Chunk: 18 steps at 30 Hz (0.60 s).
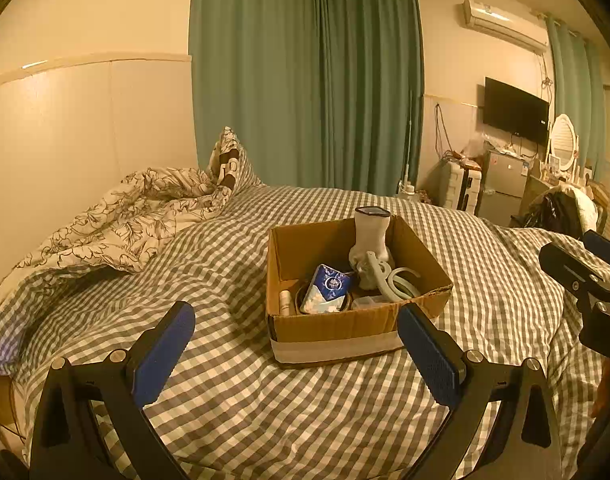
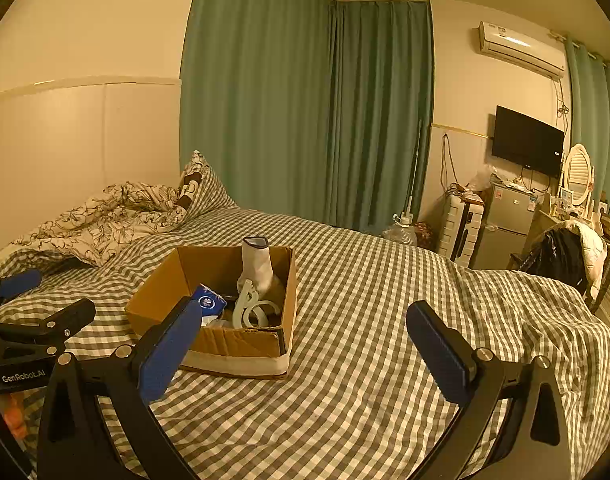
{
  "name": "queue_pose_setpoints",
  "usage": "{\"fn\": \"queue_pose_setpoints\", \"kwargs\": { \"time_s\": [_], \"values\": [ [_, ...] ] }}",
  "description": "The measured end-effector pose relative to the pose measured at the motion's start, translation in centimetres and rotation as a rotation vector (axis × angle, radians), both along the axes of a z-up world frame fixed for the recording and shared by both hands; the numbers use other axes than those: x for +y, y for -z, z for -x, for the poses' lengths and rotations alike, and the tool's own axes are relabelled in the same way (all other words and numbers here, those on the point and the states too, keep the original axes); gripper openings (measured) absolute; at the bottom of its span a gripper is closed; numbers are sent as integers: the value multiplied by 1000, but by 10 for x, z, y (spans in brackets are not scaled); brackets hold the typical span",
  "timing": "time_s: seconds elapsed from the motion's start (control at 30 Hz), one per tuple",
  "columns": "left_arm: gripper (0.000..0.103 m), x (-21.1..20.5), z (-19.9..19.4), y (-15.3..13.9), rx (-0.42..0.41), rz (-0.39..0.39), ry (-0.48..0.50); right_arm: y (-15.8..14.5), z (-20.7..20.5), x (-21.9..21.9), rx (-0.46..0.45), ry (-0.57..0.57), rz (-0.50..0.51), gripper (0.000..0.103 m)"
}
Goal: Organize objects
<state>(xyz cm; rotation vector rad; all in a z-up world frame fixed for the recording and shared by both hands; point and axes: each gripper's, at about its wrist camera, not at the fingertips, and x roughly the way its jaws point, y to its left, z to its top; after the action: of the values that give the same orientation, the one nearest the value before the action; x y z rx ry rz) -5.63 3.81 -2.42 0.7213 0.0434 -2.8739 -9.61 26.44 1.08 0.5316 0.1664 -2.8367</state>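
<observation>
Cardboard box set mid-bed, checked cover bare all round. Left gripper, right gripper spread wide, nothing held.

"GenRobot.AI" on left tool

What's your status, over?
Left gripper open, empty. Right gripper open, empty. Box on bed, holding sock, tissue pack, hook. Nothing blocking.

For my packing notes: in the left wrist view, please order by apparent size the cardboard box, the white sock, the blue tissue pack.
1. cardboard box
2. white sock
3. blue tissue pack
Sock and pack look close; the sock, standing upright, seems slightly bigger.
</observation>
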Motion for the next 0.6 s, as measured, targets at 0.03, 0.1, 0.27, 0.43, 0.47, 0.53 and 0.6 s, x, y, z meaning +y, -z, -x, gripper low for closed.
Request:
{"fn": "queue_pose_setpoints", "kwargs": {
  "time_s": [0.03, 0.1, 0.27, 0.43, 0.47, 0.53, 0.6],
  "values": [
    [103, 0, 0, 0, -2, 2, 0, 0, 0, 0, -1, -1, 1, 103],
    [103, 1, 0, 1, -6, 4, -1, 0, 0, 0, -2, -1, 2, 103],
    [103, 0, 0, 4, -7, 3, -7, 0, 0, 0, -2, -1, 1, 103],
    [103, -1, 0, 4, -9, 3, -9, 1, 0, 0, -3, -2, 1, 103],
    [103, -1, 0, 4, -10, 3, -9, 1, 0, 0, -3, -1, 1, 103],
    [103, -1, 0, 4, -11, 3, -11, 1, 1, 0, -4, -1, 0, 103],
    [103, -1, 0, 5, -11, 4, -11, 1, 1, 0, -4, -2, 0, 103]
  ]
}}
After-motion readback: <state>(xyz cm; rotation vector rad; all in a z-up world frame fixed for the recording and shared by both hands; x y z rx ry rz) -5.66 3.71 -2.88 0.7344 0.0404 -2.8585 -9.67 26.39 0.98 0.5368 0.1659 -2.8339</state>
